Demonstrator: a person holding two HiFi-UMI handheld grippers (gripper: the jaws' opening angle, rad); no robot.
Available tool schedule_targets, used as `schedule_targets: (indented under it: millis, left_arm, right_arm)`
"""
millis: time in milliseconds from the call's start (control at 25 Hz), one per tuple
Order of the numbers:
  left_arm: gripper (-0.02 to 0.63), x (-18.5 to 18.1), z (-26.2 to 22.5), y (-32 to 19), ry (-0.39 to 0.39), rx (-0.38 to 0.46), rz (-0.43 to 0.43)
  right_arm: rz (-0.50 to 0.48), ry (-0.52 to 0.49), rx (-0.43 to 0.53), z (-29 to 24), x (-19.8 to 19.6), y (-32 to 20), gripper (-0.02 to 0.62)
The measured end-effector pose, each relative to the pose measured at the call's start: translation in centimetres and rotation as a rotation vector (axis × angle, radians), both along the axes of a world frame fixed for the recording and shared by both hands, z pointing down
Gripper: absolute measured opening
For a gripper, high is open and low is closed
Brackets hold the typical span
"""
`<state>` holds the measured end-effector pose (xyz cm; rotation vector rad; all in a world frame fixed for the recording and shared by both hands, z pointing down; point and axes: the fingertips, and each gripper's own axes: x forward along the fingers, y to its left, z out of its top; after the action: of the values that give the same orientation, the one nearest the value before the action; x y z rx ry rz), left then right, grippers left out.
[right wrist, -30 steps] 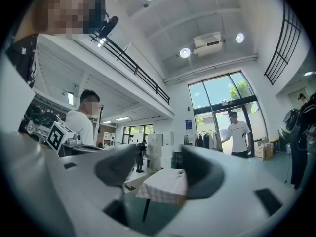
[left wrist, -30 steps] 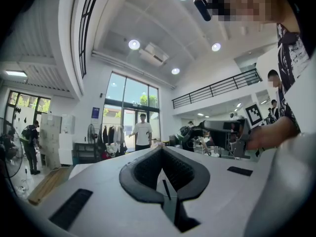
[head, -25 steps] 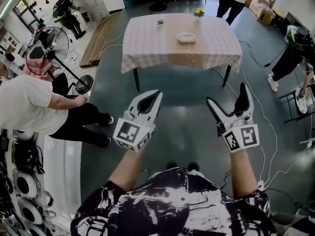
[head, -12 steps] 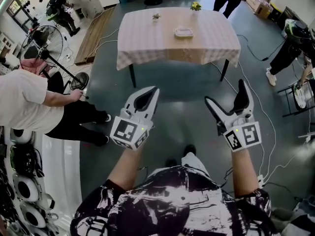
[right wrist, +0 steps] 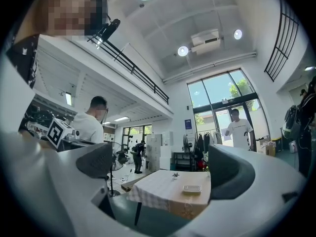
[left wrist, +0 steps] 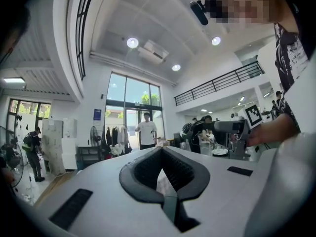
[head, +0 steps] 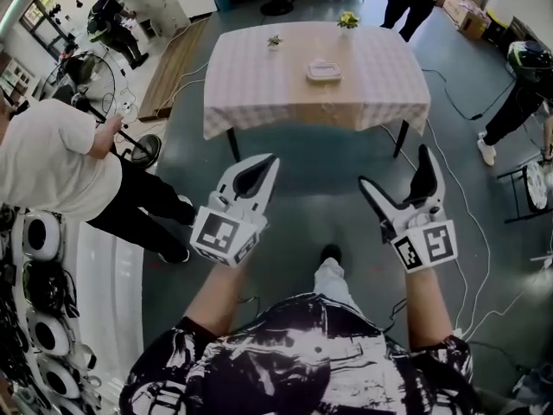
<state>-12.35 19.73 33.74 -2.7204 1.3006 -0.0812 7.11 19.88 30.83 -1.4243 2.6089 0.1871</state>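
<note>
Both tools hang over the floor, well short of the worktop [head: 259, 102]: left tool [head: 273, 158] pinched together at the tips on nothing, right tool [head: 393, 167] spread wide, empty. Dead ahead at the worktop's middle lies a shallow tray [head: 323, 70], long side across, framed between the right tool's jaws; contents unclear. Two small plants [head: 275, 40] stand by the far edge.

You can read no words or numbers: the cubes [head: 223, 236] on your left gripper [head: 273, 160] and right gripper [head: 393, 167] show only black-and-white square codes; the blue sign [left wrist: 97, 114], left of centre, is illegible.
</note>
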Motion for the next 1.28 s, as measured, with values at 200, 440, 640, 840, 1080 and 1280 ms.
schedule_targets:
  millis: [200,440,640,840,1080,1280]
  left_arm:
    - [0.000,1.8,-0.4,-7.5,-0.030,0.002,-0.046]
    - [0.000,4.1,-1.5,-14.7,-0.033,0.009,-0.109]
    - [0.000,5.2,-1.1,-18.3,-0.034,-0.001,-0.123]
    - [0.000,5.5,-0.9,-21.9,-0.030,-0.003,-0.130]
    - [0.000,5.2,0.1,-28.3,-0.008,-0.005,-0.110]
    - [0.000,4.1,0.5,-36.1,0.006,-0.003,-0.086]
  right_arm:
    - [-0.048,0.011,-0.007,0.3,1.9,-7.5,0.575]
    - [-0.102,0.013,-0.006,-0.4,4.8,-15.4,0.575]
    - [-0.137,0.018,-0.010,-0.3,5.4,-19.4,0.575]
    - [-0.151,0.028,-0.010,-0.1,5.3,-23.2,0.575]
    - [-0.142,0.051,-0.006,0.4,4.5,-29.0,0.575]
    - [-0.124,0.079,-0.018,1.1,3.1,-36.2,0.574]
